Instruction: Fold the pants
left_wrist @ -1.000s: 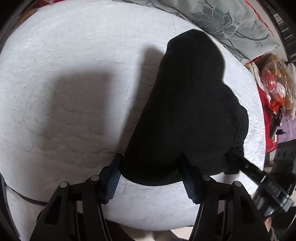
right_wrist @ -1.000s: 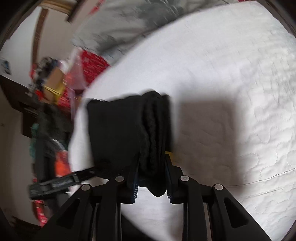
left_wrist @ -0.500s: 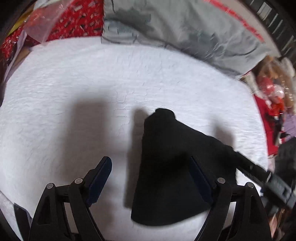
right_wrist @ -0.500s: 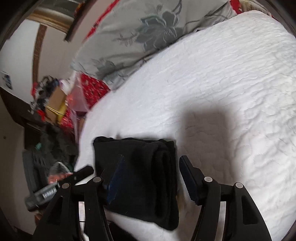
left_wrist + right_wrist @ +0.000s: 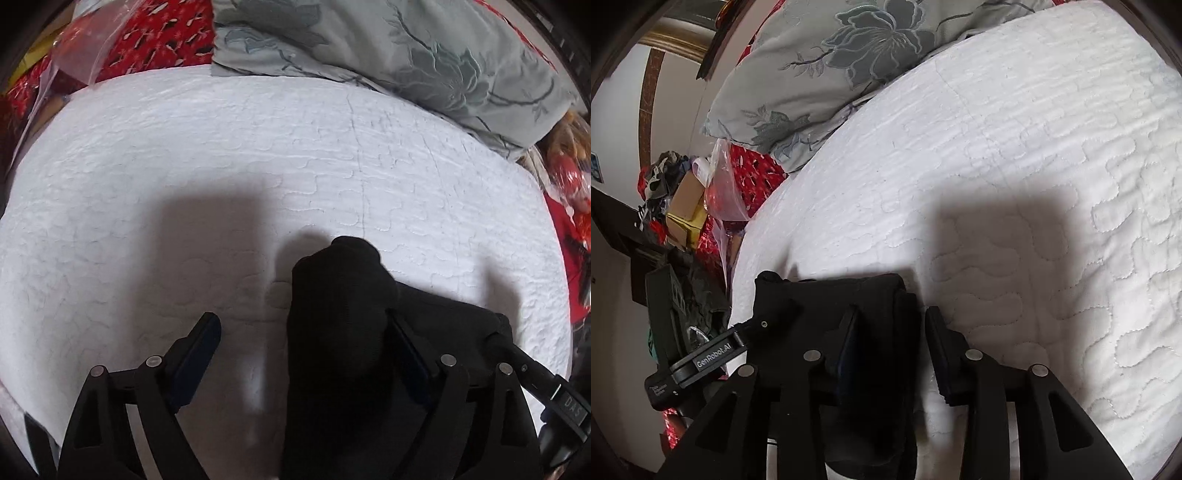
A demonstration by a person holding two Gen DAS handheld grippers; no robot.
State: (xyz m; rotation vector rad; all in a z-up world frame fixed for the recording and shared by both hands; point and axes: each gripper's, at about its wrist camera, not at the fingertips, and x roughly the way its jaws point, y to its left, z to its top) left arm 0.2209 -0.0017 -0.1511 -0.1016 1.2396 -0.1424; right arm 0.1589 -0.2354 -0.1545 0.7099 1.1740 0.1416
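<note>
The black pants (image 5: 343, 332) lie folded into a thick bundle on the white quilted bed (image 5: 221, 166). My left gripper (image 5: 306, 343) is open, its jaws wide apart, with the bundle's end lying between them near the right finger. My right gripper (image 5: 890, 332) is open too, its jaws straddling the rolled edge of the pants (image 5: 849, 302) without pinching it. The other gripper shows in each view, resting on the far side of the bundle (image 5: 535, 373) (image 5: 713, 354).
A grey floral pillow (image 5: 406, 55) lies along the far edge of the bed. Red patterned fabric and a plastic bag (image 5: 110, 40) sit at the far left. Cluttered boxes and clothes (image 5: 676, 199) stand beside the bed. Bare white quilt (image 5: 1034, 184) spreads beyond the pants.
My right gripper let go of the pants and opened. Both grippers pulled back and tilted up, so the bundle now sits lower in both views and more of the bed and pillow shows.
</note>
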